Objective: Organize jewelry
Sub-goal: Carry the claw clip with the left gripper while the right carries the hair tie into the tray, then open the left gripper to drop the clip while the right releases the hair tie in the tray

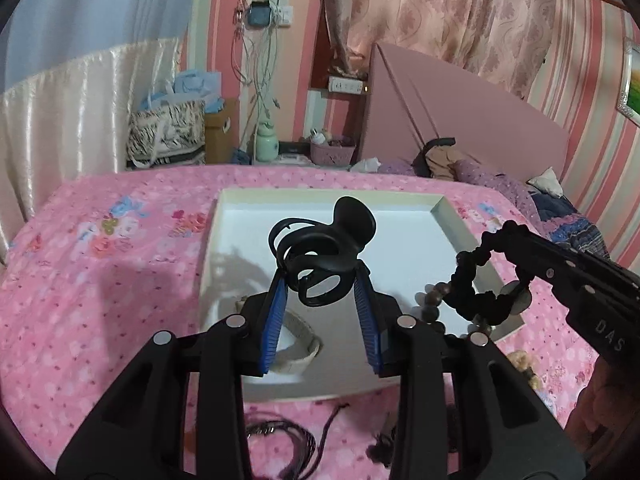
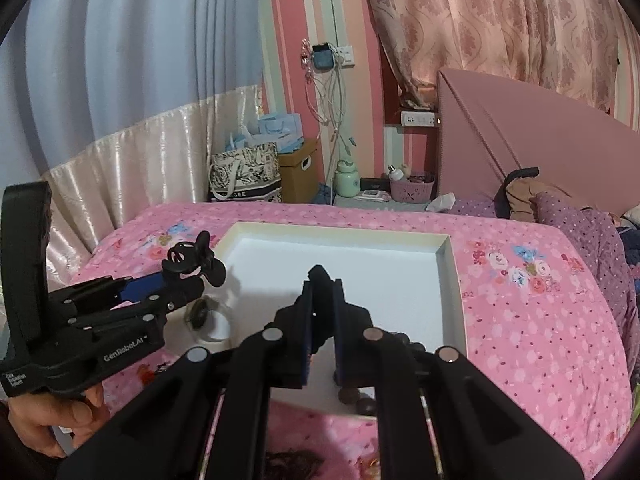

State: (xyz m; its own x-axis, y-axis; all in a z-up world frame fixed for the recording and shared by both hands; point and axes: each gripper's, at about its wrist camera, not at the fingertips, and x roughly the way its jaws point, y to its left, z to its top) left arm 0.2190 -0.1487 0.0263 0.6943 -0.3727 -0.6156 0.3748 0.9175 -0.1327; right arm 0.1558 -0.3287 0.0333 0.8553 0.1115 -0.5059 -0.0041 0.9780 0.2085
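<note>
Two grippers hover over the shallow white cardboard tray [image 1: 224, 216]: left gripper [image 1: 320, 280] clamps a black plastic hair claw [image 1: 320, 256], right gripper [image 1: 516, 256] pinches shut on a black fabric scrunchie [image 1: 468, 292]

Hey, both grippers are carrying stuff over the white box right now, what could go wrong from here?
1. The left gripper pinches the black hair claw only at its fingertips; the clip juts well past them and might twist free.
2. The right gripper holds a black scrunchie that dangles loosely beside the brown beads, so it could snag them on the way down.
3. Either item may miss the white box and land on the pink bedspread.
</note>
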